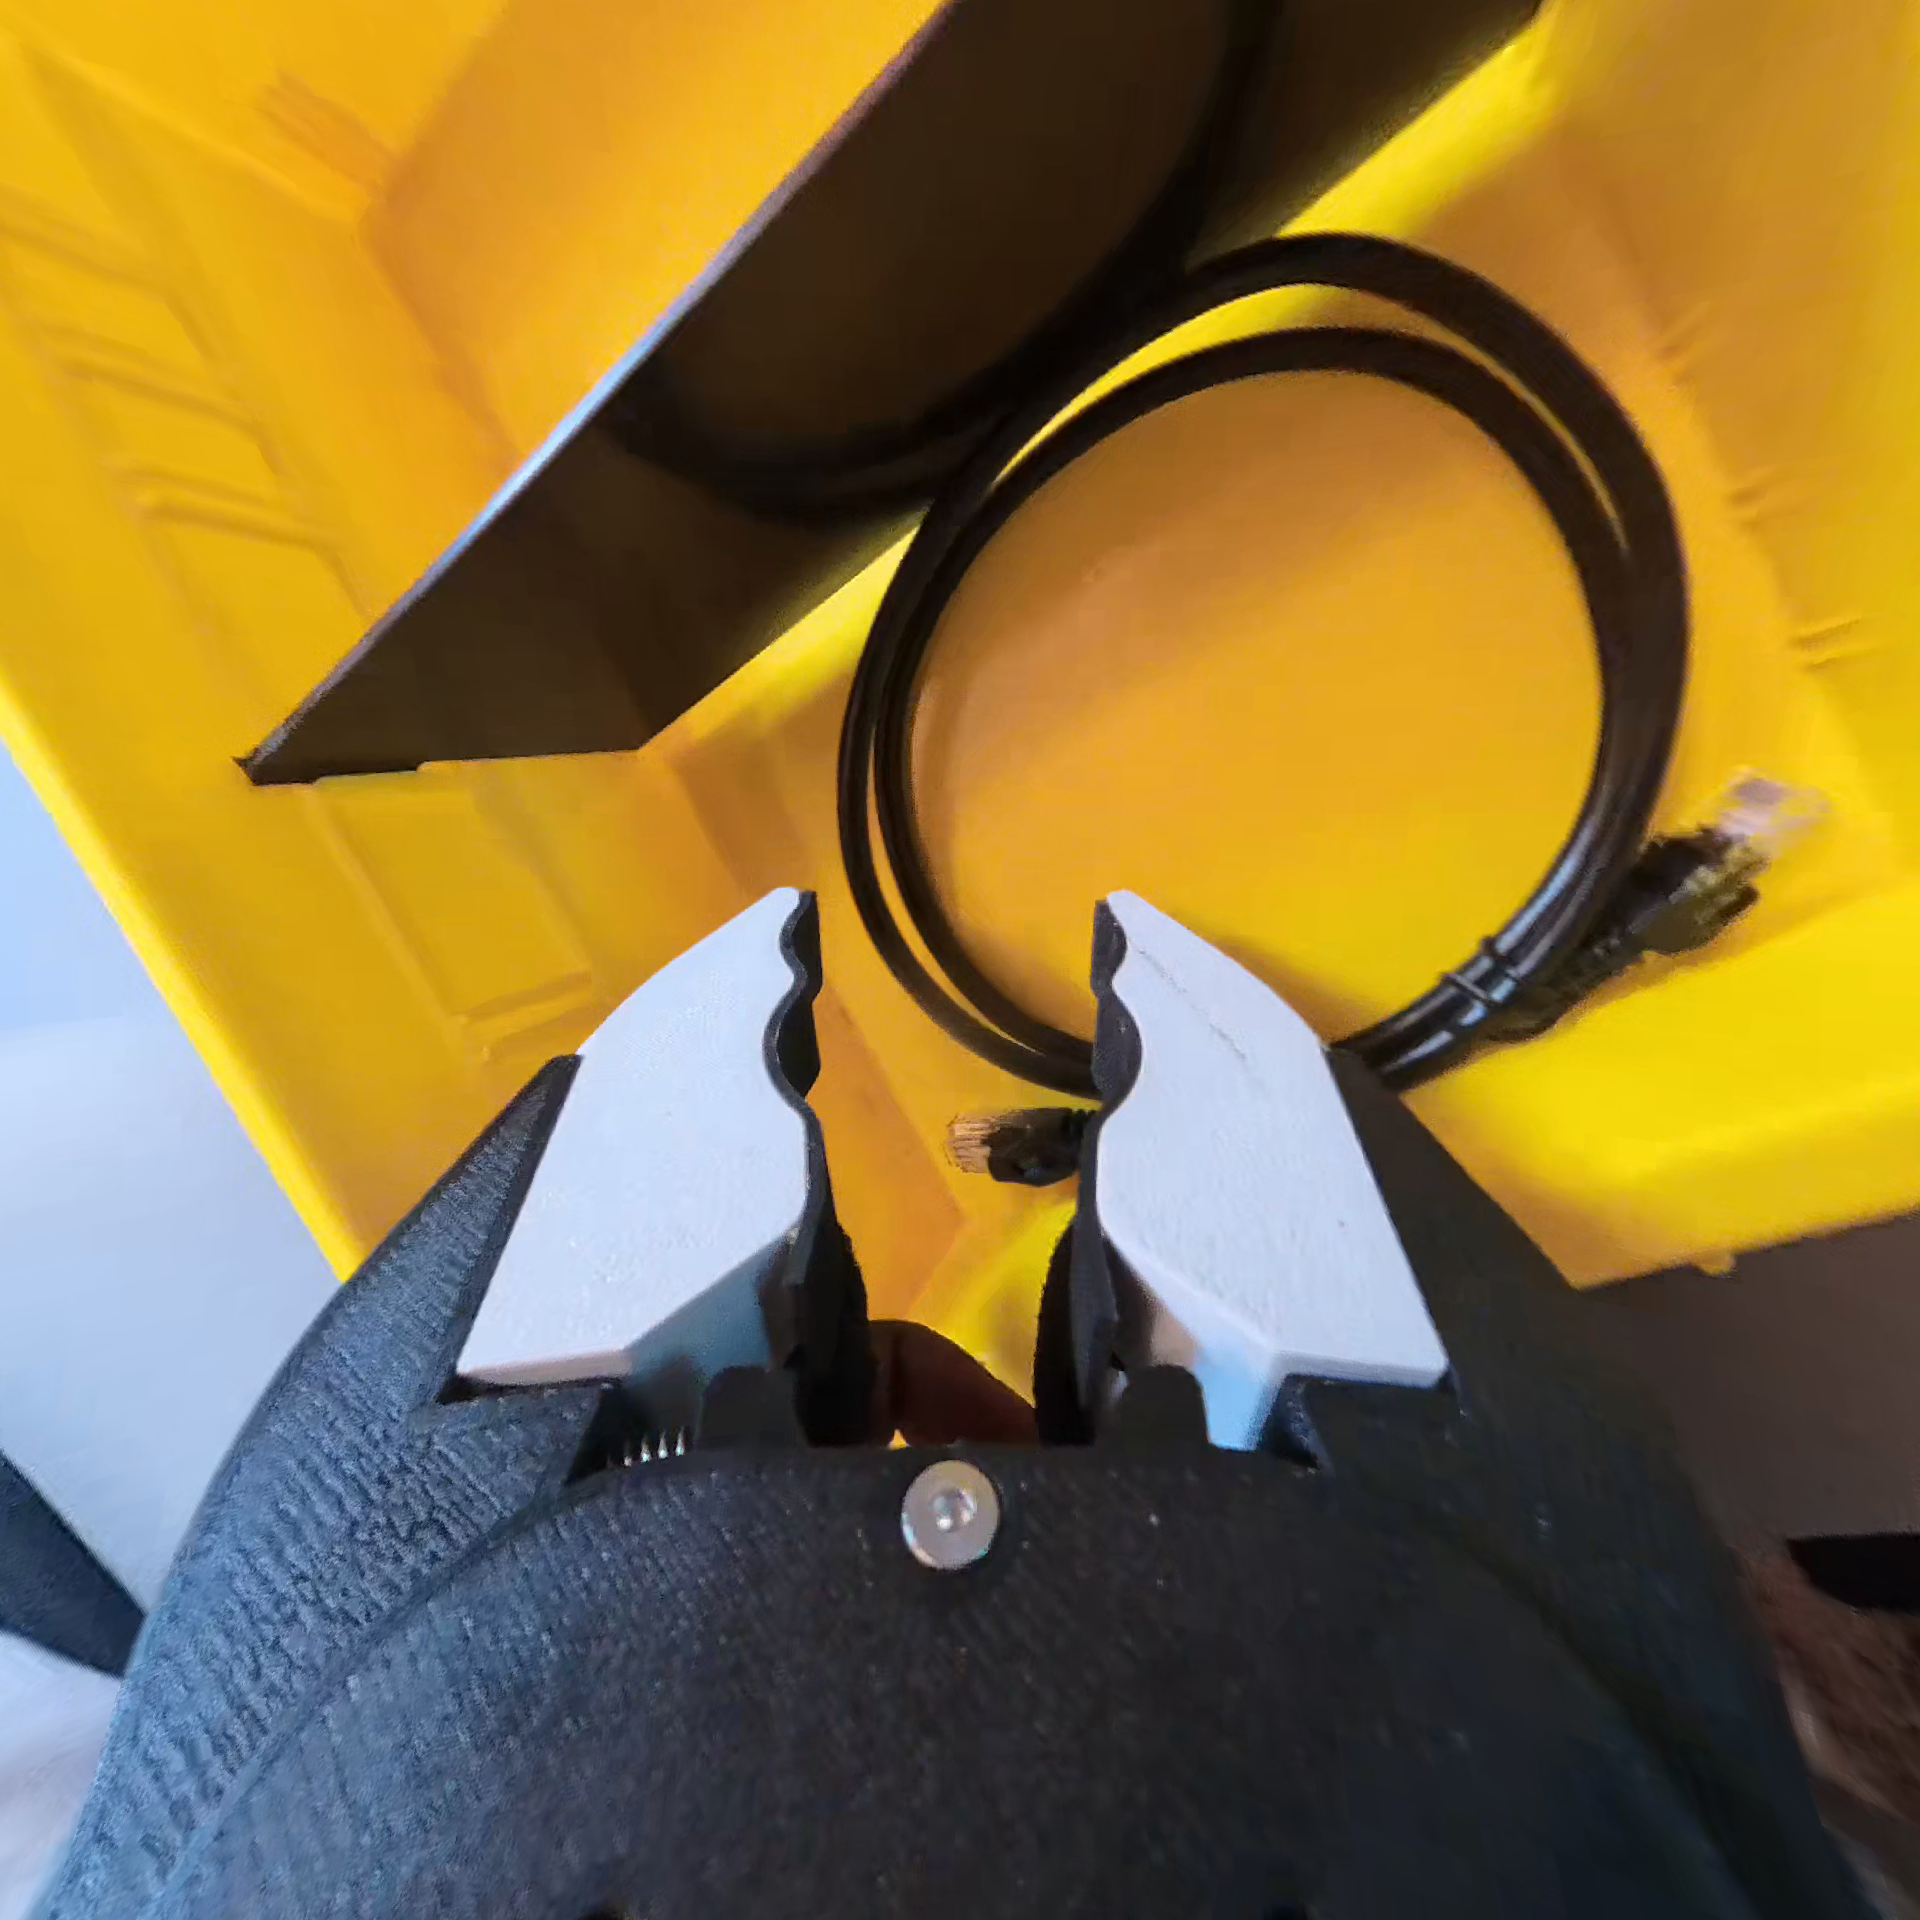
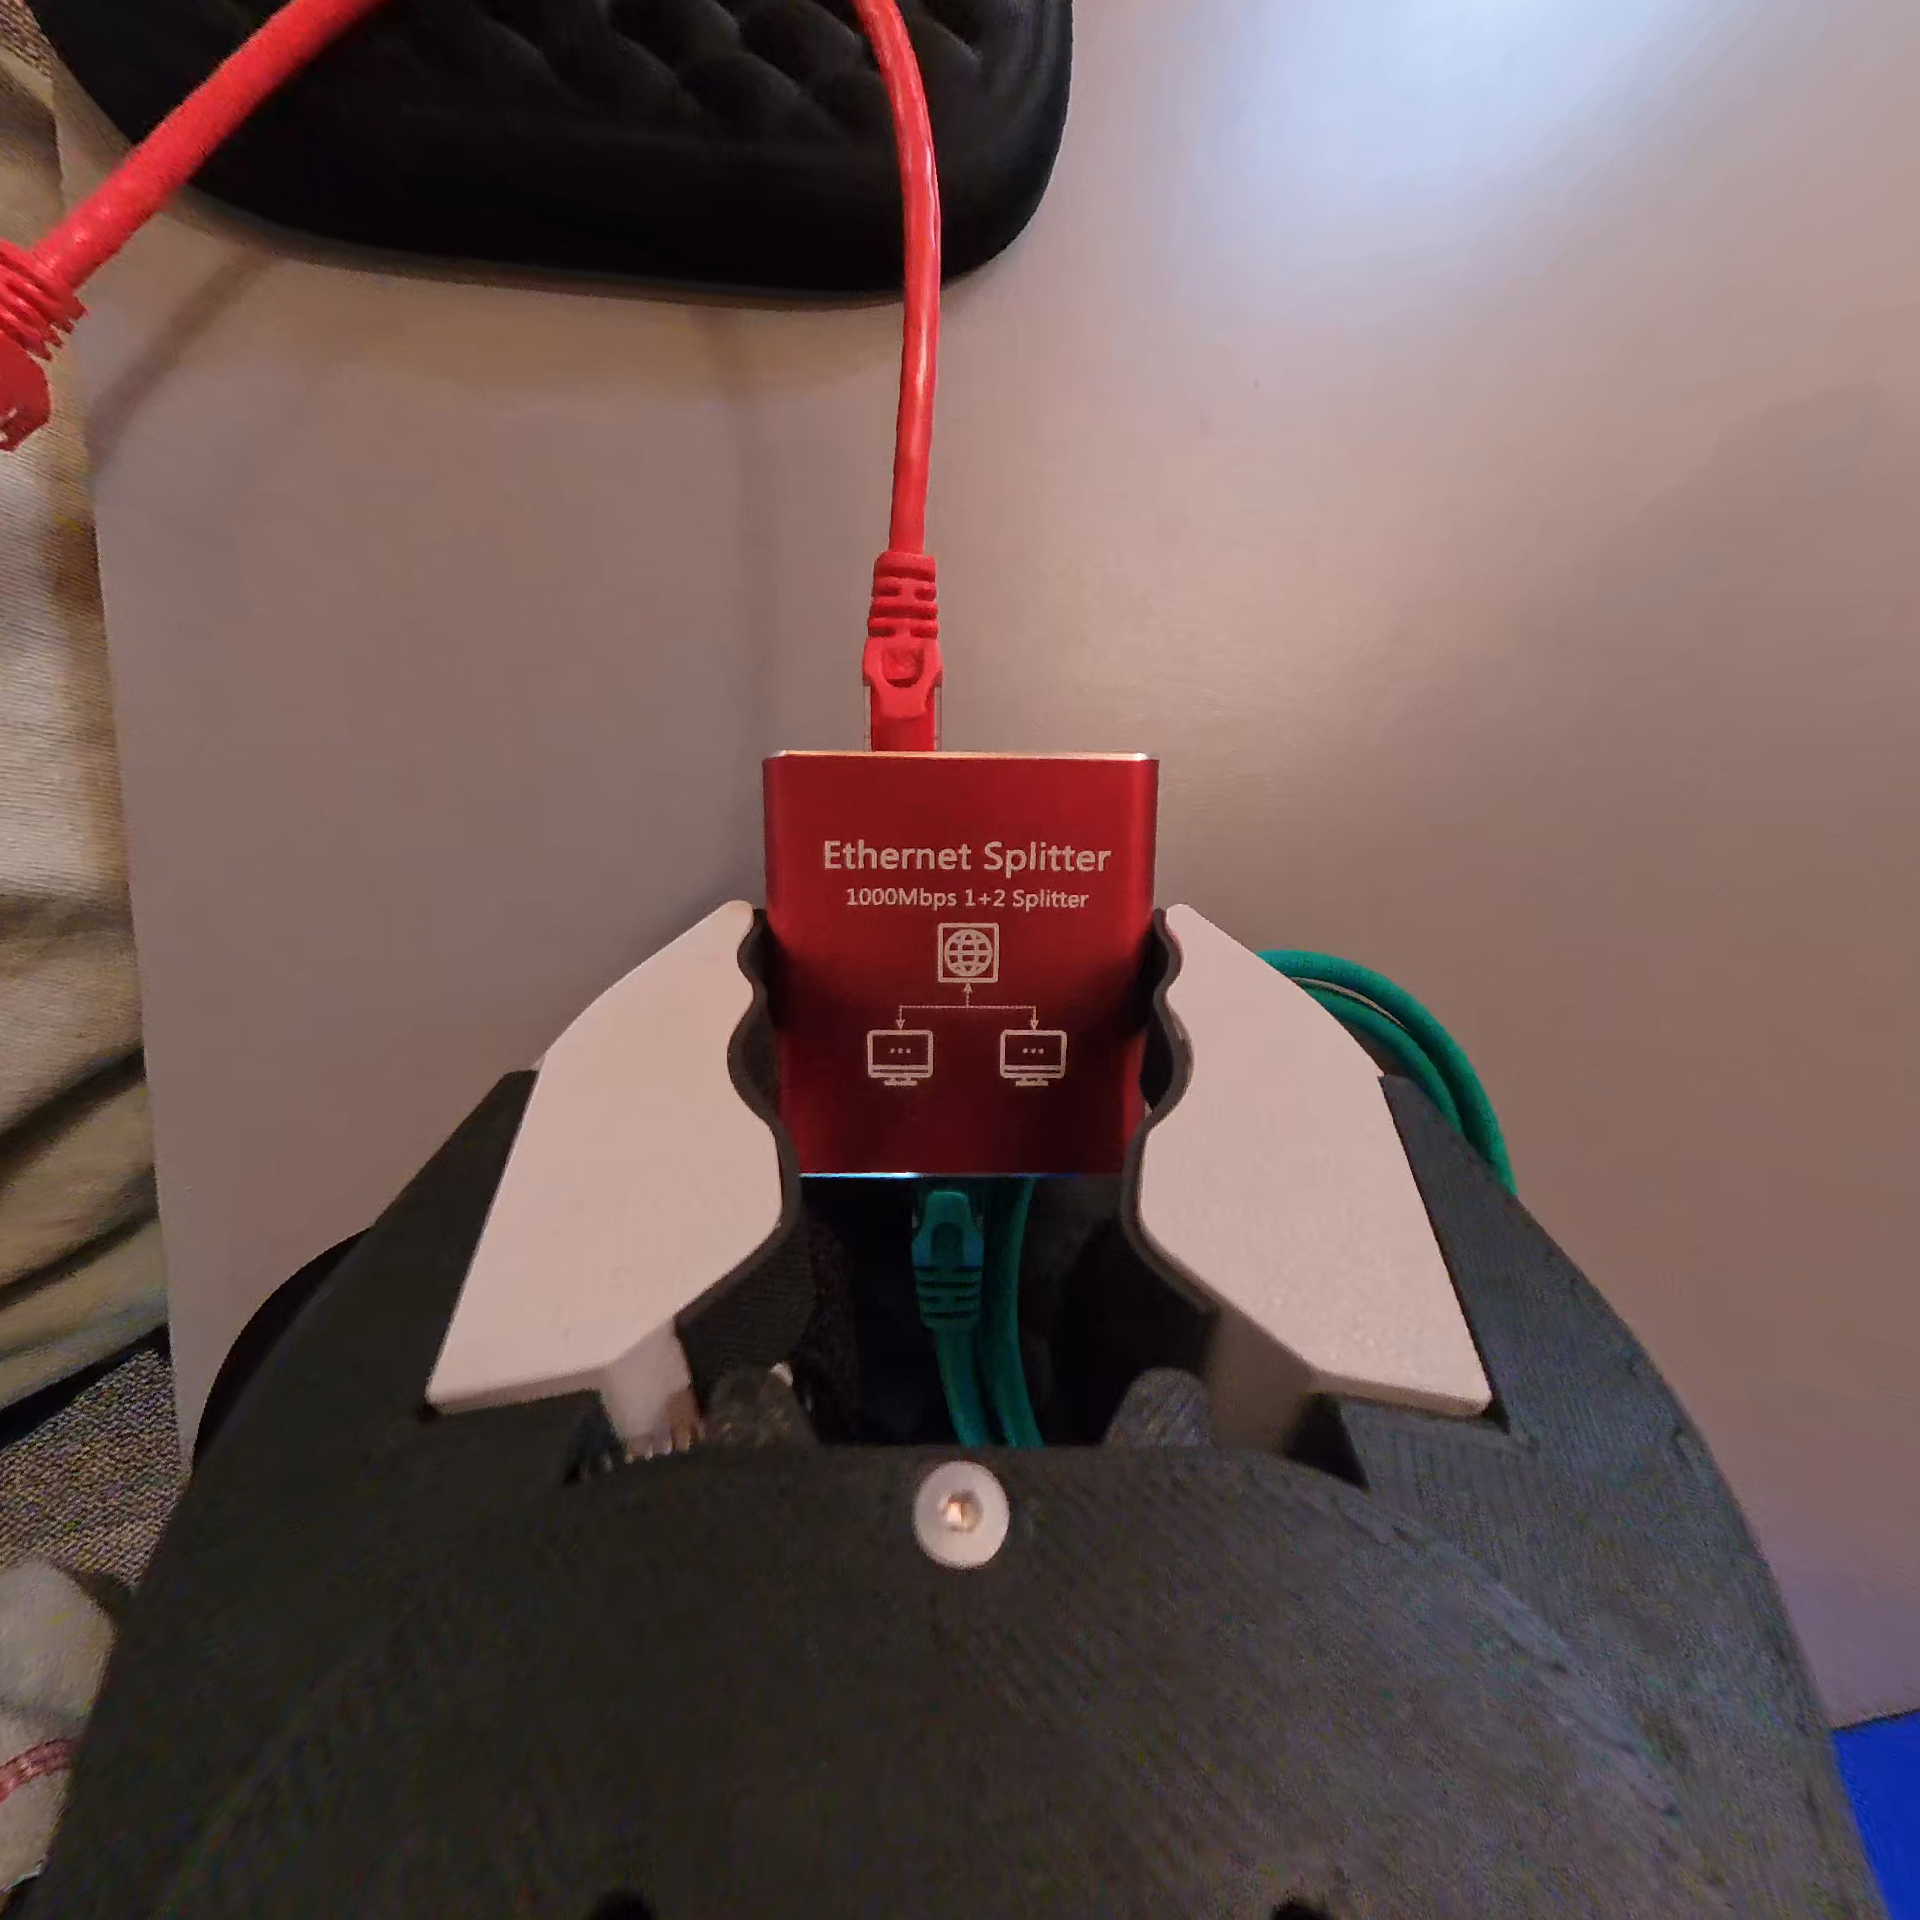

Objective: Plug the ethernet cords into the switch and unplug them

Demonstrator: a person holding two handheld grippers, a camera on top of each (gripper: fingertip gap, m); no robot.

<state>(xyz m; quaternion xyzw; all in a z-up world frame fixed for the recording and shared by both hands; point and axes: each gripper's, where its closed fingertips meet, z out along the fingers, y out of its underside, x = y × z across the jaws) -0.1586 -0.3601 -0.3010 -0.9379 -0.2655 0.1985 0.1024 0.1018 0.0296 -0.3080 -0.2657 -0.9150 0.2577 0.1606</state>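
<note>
Right fingers (image 2: 961, 1018) clamp the red switch (image 2: 961, 831); left fingers (image 1: 956, 997) gape empty over a black cord (image 1: 1621, 582).

The black cord (image 1: 1621, 582) runs behind the left claw's finger (image 1: 1226, 1143); its far plug (image 1: 1756, 821) is blurred. The red cord (image 2: 914, 312) leaves the top edge. The green cord (image 2: 977, 1340) disappears under the right claw (image 2: 961, 1039).

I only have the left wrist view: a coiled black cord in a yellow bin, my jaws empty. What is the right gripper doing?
Observer: The right gripper is shut on a small red switch.
Operator: Anything plugged into it?
Observer: A red cord is plugged into its far end.
Operator: And the near end?
Observer: A green cord is plugged in there, running back between the fingers.
</note>
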